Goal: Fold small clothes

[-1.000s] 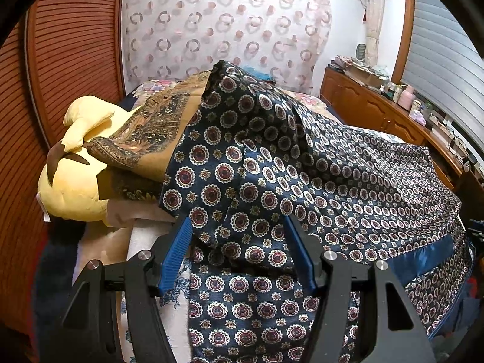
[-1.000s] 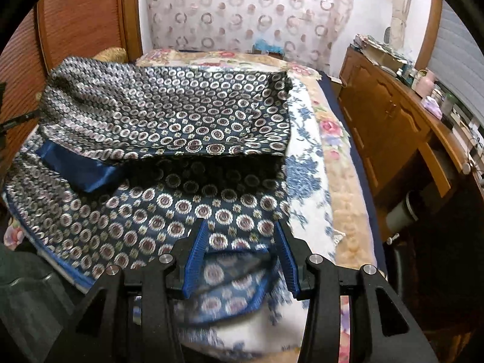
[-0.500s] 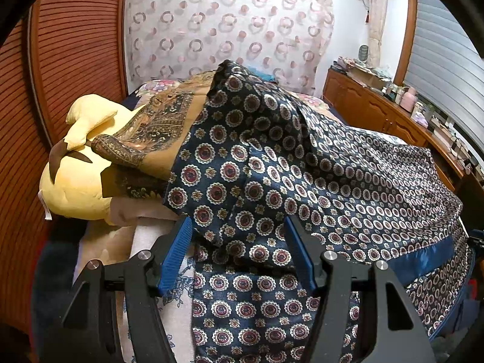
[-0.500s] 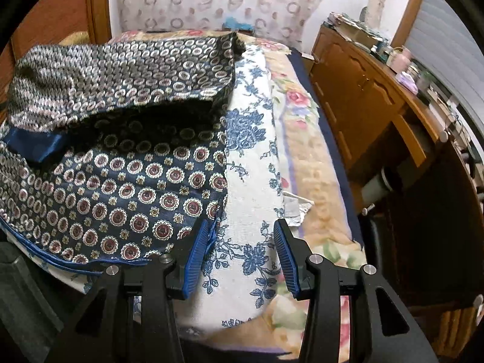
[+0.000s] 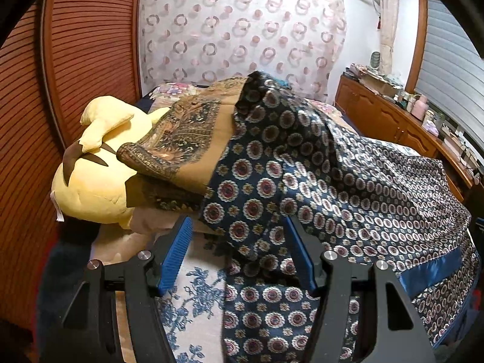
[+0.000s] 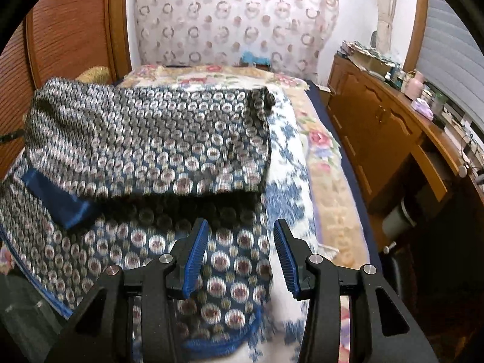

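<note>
Low over the patterned cloth [image 6: 145, 139], left tongs [image 5: 239, 254] and right tongs [image 6: 240, 254] gape empty.

A home bedroom: bed [image 6: 332, 181], plush toy [image 5: 93, 181], wooden dresser [image 6: 378, 127], curtain [image 5: 242, 30].

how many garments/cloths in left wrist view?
2: navy medallion cloth draped center-right; tan paisley cloth partly beneath it, against the yellow plush. More may be hidden.
</note>
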A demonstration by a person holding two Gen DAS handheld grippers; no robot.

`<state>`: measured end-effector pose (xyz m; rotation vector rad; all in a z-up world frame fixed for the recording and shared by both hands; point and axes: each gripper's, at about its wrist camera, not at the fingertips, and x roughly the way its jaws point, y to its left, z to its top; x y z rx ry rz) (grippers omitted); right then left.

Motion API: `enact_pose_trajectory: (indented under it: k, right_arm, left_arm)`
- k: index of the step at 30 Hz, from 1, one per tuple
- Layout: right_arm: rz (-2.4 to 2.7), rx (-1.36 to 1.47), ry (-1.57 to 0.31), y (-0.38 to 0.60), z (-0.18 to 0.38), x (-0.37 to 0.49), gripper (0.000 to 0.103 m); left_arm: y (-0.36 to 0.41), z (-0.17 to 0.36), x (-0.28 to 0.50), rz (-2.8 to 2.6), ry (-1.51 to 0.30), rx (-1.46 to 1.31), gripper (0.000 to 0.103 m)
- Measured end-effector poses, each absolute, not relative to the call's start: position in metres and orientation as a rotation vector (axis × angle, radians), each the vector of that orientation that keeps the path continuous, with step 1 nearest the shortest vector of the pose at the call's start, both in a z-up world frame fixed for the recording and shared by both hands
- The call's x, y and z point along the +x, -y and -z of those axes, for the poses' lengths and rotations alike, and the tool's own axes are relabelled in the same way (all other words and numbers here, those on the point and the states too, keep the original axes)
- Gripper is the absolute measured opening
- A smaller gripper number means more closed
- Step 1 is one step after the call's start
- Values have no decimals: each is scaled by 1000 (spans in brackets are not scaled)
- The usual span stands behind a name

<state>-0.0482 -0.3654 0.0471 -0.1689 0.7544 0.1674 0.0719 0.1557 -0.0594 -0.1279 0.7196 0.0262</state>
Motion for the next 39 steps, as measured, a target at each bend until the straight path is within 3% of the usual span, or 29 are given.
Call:
enact_pose_trajectory:
  k: [6,9,15,17,18,19,22,23,24,27,39]
  right_arm:
    - [-167,-98,-727,368,-50,-22,47]
    - [-167,-74,-734,369,-45,-4,47]
    - [-159,-51,-781,370,-30,19,47]
    - [-172,-39,-796,370,-26,24,47]
    - [-184,-27,-803,371,-25,25,47]
    - [-196,-22,-806,372,-24,25,47]
    - [-231,-26,-807,371,-22,28,23]
    - [-244,-28,-801,370,-23,27,11]
    - [-259,-30,-797,369,-23,26,6]
    - [-274,-44,-768,367,-27,21,2]
    - [-258,-25,-674,381,-45,-12,1]
  left_arm:
    - [-160,67,84,-8,-742,-136,64]
    - [-160,66,92,11,-747,-134,56]
    - [-159,70,99,42,-772,-136,32]
    - [-158,69,95,48,-765,-136,11]
    - [-157,69,93,46,-765,-131,8]
    - [-156,69,91,36,-762,-122,8]
    - [-153,65,85,42,-749,-114,4]
    - [-152,64,83,44,-745,-115,3]
    - [-151,62,79,51,-735,-117,2]
    - [-148,55,69,67,-707,-123,2]
    - [-145,19,28,120,-610,-159,1]
